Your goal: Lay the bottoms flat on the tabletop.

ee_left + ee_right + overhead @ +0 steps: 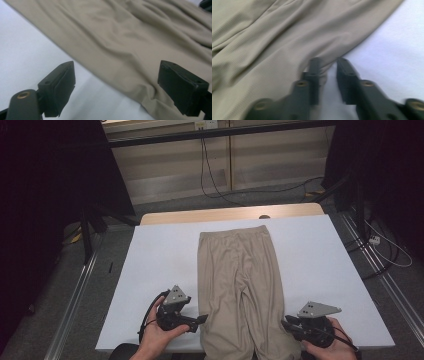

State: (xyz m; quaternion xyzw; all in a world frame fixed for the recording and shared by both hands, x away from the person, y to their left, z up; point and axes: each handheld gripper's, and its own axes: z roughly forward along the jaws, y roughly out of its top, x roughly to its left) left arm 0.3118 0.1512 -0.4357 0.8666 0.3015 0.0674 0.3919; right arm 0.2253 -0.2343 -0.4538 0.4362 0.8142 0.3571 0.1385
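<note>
White surface [160, 250] carries tan trousers [239, 285] at centre, hems toward 6 o'clock. My left gripper [202, 319] gapes at the edge; right gripper [285, 324] nearly closed, holding nothing. Risk: pinching one layer only, fabric slips.

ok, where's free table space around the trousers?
Bare white table left of the beige trousers, and a like strip on their right up to the far edge. Crowded along the near edge: left gripper and right gripper flank the trouser legs there.
</note>
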